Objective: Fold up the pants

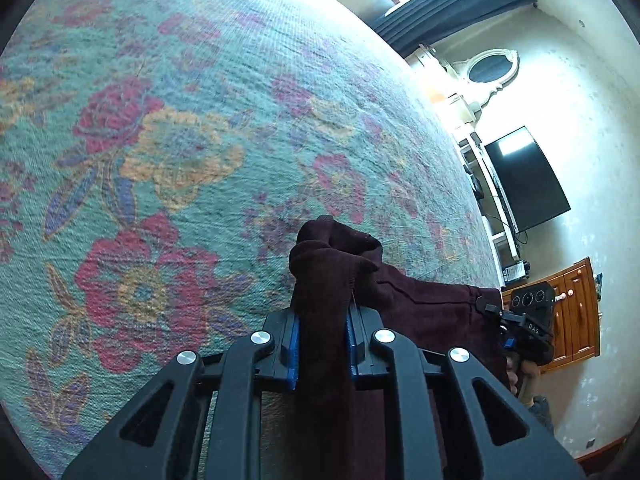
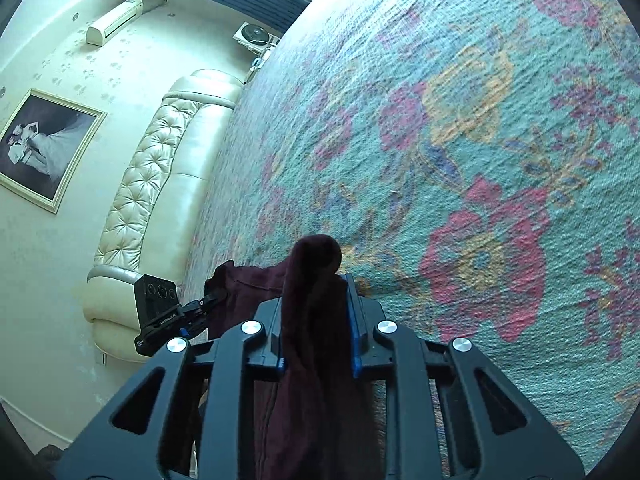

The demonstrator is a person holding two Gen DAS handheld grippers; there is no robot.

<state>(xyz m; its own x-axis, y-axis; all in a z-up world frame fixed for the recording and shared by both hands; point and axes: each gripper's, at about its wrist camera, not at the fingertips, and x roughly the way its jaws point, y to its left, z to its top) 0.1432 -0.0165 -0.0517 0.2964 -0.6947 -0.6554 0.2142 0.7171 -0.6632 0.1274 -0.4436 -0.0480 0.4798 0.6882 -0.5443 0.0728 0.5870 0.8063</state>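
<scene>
The dark maroon pants [image 1: 424, 312] hang stretched between my two grippers above the bed. My left gripper [image 1: 322, 344] is shut on a bunched edge of the pants [image 1: 320, 280], with cloth poking out past the blue pads. My right gripper [image 2: 316, 320] is shut on the other bunched edge of the pants [image 2: 312, 280]. Each view shows the other gripper at the far end of the cloth: the right gripper in the left wrist view [image 1: 490, 307], the left gripper in the right wrist view [image 2: 212, 300]. The lower part of the pants is hidden under the grippers.
A teal bedspread with red and yellow flowers [image 1: 200, 120] fills both views below the cloth. A cream tufted headboard [image 2: 152, 168] lies to the left in the right wrist view. A TV [image 1: 524, 180] and a wooden cabinet [image 1: 576, 312] stand by the wall.
</scene>
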